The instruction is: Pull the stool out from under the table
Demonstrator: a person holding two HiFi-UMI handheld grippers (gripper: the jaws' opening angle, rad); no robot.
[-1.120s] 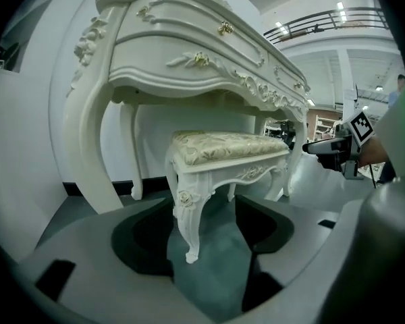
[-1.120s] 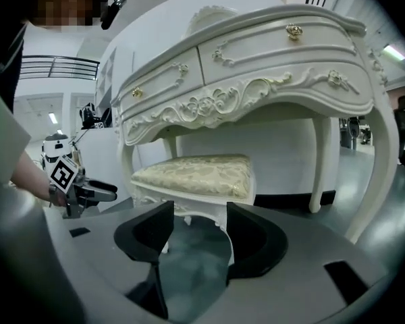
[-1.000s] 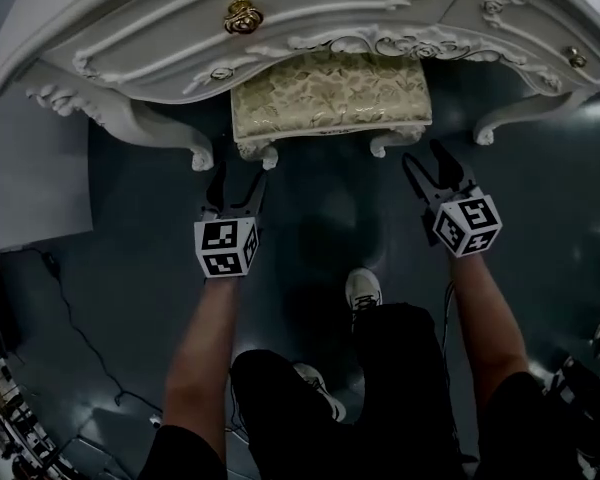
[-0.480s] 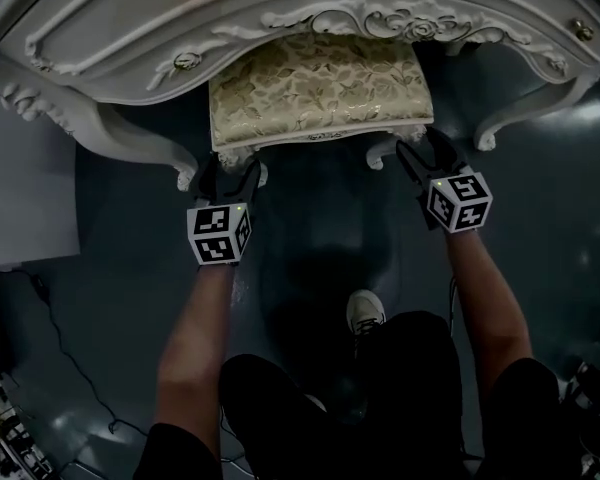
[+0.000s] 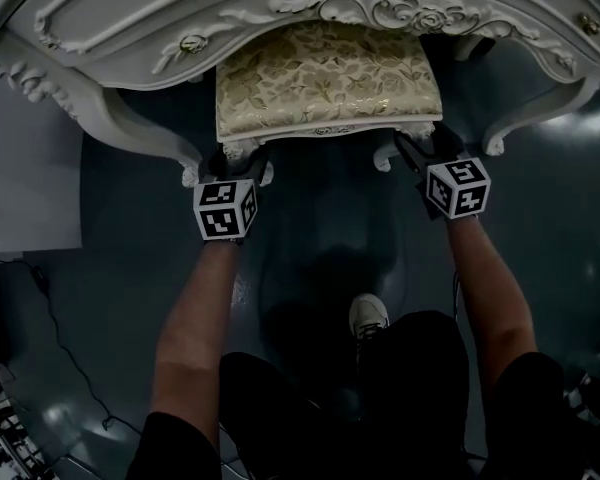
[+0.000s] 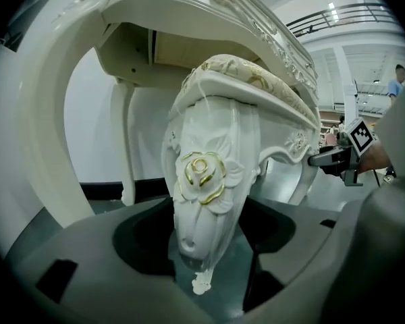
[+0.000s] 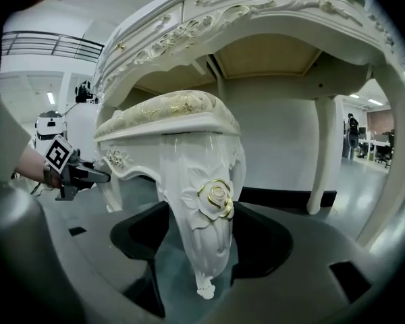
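**Clamp both legs, then pull**

Head view: the stool (image 5: pixel 325 83) sits at 12 o'clock, partly under the desk (image 5: pixel 110 28). The left gripper (image 5: pixel 232 160) is at its 7 o'clock corner, the right gripper (image 5: pixel 422 148) at 5.

Left gripper view: the jaws stand wide around a front leg (image 6: pixel 206 194).

Right gripper view: the jaws, just opened wide, straddle the other leg (image 7: pixel 206 228).

Clamp both legs, then pull evenly toward 6.

An open-plan lab or office hall is suggested: a railed upper gallery (image 6: pixel 364 11) and ceiling strip lights (image 7: pixel 378 102) are seen overhead; desks (image 7: pixel 374 146) and a standing person (image 7: pixel 352 123) are glimpsed far off; cables (image 5: pixel 80 368) are trailed across a glossy dark floor (image 5: pixel 130 258).
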